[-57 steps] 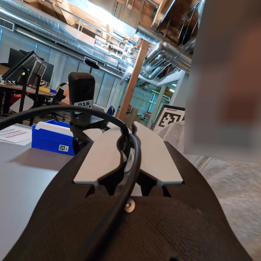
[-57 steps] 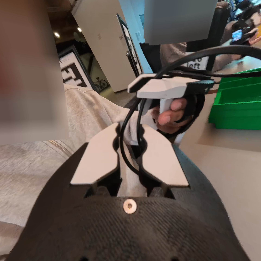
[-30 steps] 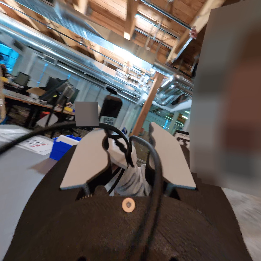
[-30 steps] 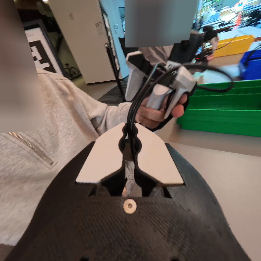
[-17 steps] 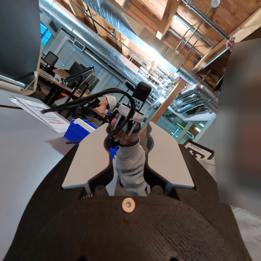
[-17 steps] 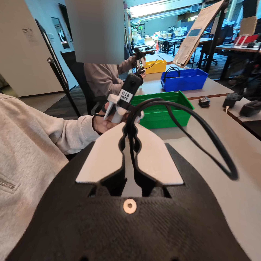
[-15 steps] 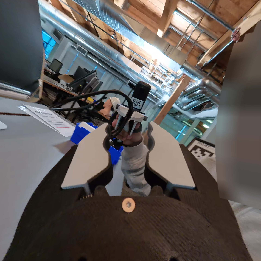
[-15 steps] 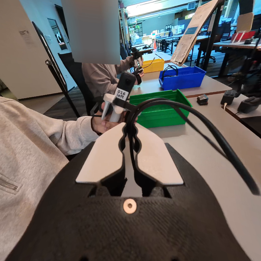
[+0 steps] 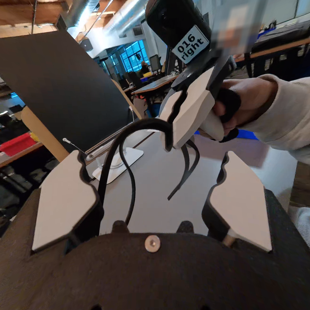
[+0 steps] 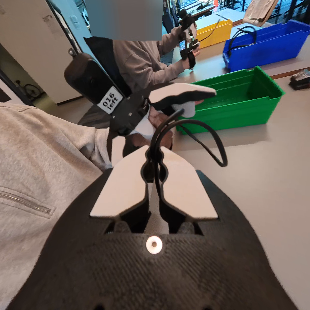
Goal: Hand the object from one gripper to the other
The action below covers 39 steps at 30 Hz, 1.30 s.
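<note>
A black cable [image 9: 142,123] hangs in a loop from my right gripper [image 10: 155,149], which is shut on it. In the left wrist view the right gripper [image 9: 167,142] comes in from the upper right, held by a hand. My left gripper [image 9: 151,153] is wide open. Part of the cable loop runs down between its fingers, close to the left finger [image 9: 67,192]. Two loose cable ends [image 9: 184,176] dangle in the gap. In the right wrist view the cable [image 10: 218,151] loops to the right, below the left gripper's upper finger [image 10: 181,94].
A grey table [image 10: 251,184] lies below. A green bin [image 10: 234,107] stands behind the grippers, with a blue bin [image 10: 268,43] and a yellow bin [image 10: 213,31] farther back. A second person [image 10: 142,63] sits there. A black board [image 9: 67,83] on a white stand [image 9: 120,164] stands left. Both grippers' tips are close together, under 4 cm apart.
The left gripper let go of the cable and opened wide while the right one stayed shut on it. The grippers moved apart, then came close again, with the cable loop now between the left fingers.
</note>
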Motion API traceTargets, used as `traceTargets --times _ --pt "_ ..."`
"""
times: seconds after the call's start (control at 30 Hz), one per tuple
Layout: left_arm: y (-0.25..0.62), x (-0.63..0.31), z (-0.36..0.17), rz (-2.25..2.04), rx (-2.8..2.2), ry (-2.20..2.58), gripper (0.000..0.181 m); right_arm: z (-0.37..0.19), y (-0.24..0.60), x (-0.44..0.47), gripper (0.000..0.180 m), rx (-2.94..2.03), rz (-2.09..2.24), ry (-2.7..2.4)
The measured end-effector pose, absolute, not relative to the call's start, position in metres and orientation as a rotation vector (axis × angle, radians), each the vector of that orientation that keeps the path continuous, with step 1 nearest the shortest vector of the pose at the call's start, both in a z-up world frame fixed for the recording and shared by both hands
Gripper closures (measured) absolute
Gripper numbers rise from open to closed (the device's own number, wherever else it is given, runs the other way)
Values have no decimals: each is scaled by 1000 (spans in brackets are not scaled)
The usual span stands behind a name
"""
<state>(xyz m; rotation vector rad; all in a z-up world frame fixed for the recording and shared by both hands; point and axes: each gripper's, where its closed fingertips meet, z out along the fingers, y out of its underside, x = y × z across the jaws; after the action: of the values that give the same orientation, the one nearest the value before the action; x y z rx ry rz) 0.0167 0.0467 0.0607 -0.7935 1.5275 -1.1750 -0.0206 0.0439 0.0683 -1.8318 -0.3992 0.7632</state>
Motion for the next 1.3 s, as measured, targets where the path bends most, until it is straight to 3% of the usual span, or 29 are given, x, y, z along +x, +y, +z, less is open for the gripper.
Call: traceTargets --times 0.37,0.53,0.7,1.03,1.3 --pt "26 27 32 -1201 -798 1590 36 79 38 -53 172 -1724 1052 -419" --pt "24 23 33 -1190 -736 1553 72 85 35 -53 171 -1673 1138 -400" --pt "23 19 32 -1249 -750 1571 123 93 35 -47 172 -1631 1162 -369" --pt "22 20 23 -1226 -773 1618 162 110 34 -26 172 -1536 1161 -276" --pt "19 18 23 -1216 -744 1638 175 115 34 -12 172 -1502 1157 -212"
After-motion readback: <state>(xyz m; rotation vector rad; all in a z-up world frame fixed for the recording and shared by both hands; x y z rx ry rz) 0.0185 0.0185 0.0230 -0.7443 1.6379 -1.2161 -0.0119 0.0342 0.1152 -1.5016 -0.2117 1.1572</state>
